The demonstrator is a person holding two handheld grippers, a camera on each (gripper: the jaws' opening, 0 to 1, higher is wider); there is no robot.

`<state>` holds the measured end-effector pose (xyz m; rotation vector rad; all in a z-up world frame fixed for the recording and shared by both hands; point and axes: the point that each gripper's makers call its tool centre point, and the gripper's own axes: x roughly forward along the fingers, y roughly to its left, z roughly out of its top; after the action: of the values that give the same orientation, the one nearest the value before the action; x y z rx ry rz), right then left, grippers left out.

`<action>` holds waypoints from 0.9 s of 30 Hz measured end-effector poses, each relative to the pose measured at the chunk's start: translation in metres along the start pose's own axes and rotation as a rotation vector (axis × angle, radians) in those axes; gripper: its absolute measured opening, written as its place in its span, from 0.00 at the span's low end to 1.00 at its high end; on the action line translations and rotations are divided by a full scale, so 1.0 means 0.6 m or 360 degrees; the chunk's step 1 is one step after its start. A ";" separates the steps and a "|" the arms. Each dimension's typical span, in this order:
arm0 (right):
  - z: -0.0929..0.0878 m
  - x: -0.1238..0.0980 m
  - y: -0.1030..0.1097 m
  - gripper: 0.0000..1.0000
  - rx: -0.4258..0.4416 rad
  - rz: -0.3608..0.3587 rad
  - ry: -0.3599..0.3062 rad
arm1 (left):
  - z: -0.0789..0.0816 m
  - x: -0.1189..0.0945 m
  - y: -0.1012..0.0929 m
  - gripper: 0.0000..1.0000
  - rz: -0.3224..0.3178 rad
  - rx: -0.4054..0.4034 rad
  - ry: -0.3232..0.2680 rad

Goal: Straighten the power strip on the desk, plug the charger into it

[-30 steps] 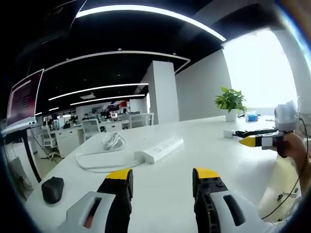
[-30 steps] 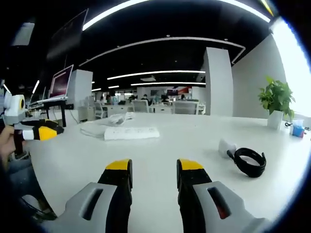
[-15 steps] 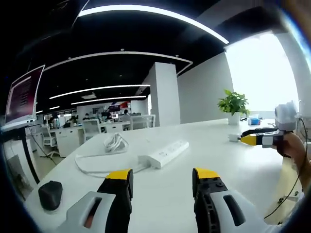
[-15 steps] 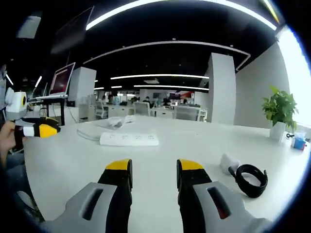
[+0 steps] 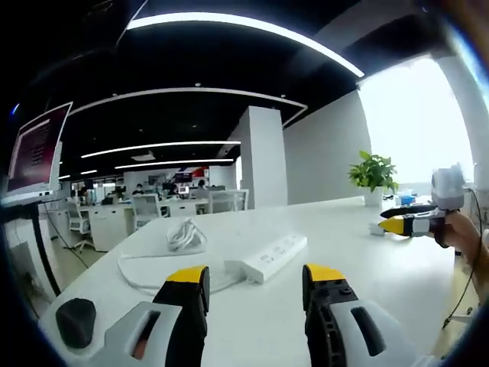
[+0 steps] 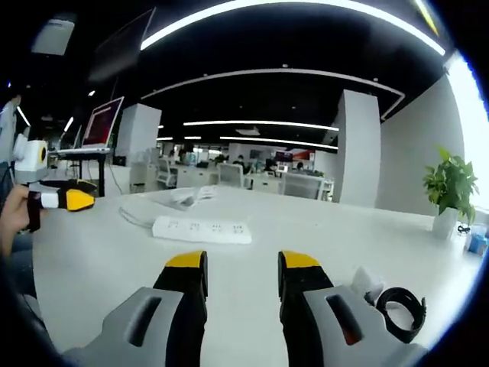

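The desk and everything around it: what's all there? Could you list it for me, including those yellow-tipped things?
Desk: one, white, under everything.
Power strip: one, white, mid-desk, lying at an angle in the left gripper view.
Strip's cord: one, white, partly bundled behind the strip.
Mouse: one, black, desk's left edge.
Charger: one, white, with a coiled black cable, desk's right side.
Potted plant: one, green in a white pot, far right.
Monitor: one, lit, raised at left.
Left hand-held gripper: yellow-tipped, open, empty.
Right hand-held gripper: yellow-tipped, open, empty.

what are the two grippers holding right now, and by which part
Nothing is held. The left gripper and right gripper both stand open over the desk, short of the power strip and charger.
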<state>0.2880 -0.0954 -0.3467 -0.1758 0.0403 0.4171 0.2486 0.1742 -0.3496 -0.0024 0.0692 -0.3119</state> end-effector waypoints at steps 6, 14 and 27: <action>0.009 0.026 -0.004 0.36 0.0018 0.0045 -0.0005 | 0.008 0.017 0.018 0.50 0.0037 -0.0007 0.0004; 0.012 0.061 -0.016 0.37 -0.0023 0.0101 0.0015 | 0.019 0.049 0.032 0.50 0.0031 0.0017 0.0006; -0.012 0.105 -0.025 0.37 -0.0072 0.0162 0.0094 | 0.010 0.085 0.020 0.50 -0.0069 -0.0002 0.0046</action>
<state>0.3515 -0.0852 -0.3559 -0.2311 0.0985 0.5144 0.3013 0.1700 -0.3472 -0.0006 0.0979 -0.3552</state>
